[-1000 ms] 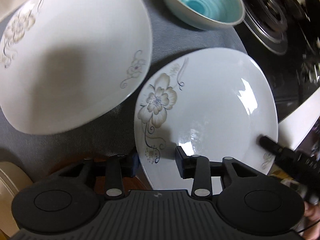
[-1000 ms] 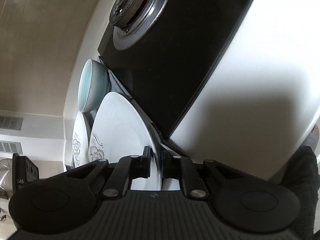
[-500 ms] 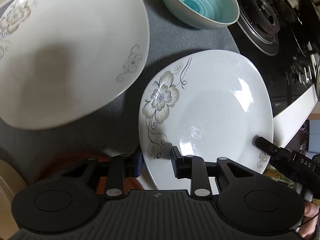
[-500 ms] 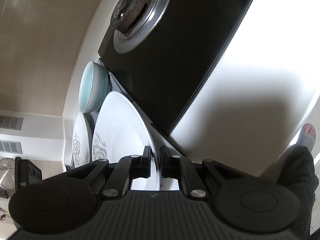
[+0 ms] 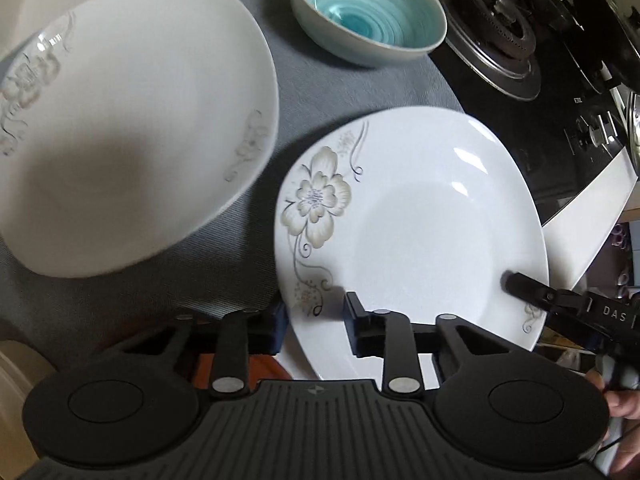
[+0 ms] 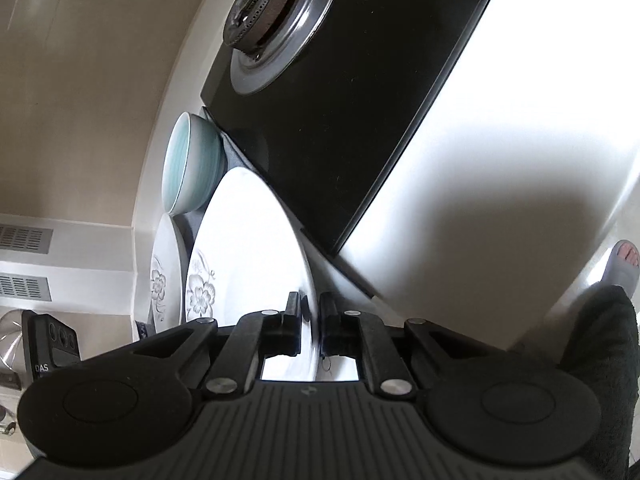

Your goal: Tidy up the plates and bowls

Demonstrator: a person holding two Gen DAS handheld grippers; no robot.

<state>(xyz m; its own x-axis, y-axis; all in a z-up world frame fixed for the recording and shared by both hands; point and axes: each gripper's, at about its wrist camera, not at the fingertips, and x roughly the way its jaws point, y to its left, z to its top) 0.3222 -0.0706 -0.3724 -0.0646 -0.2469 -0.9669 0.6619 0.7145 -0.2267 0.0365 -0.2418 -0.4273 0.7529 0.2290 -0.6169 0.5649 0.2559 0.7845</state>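
Note:
A white flowered plate [image 5: 416,232] is held off the grey mat, tilted. My left gripper [image 5: 316,320] straddles its near rim, jaws apart, one finger under and one over. My right gripper [image 6: 310,320] is shut on the plate's opposite rim [image 6: 248,264]; its finger [image 5: 528,286] shows in the left wrist view. A second flowered plate [image 5: 128,120] lies on the mat to the left, also seen in the right wrist view [image 6: 166,276]. A turquoise bowl [image 5: 368,16] stands behind, also in the right view [image 6: 192,168].
A black gas hob with burners [image 5: 496,44] lies right of the grey mat [image 5: 340,96]; it also fills the right wrist view [image 6: 340,80]. A brown dish [image 5: 240,368] sits under my left gripper. A cream dish edge [image 5: 16,368] is at the far left.
The held plate has lifted and shifted a little right in the left view. The left jaws have opened slightly around its rim. The right gripper stays clamped.

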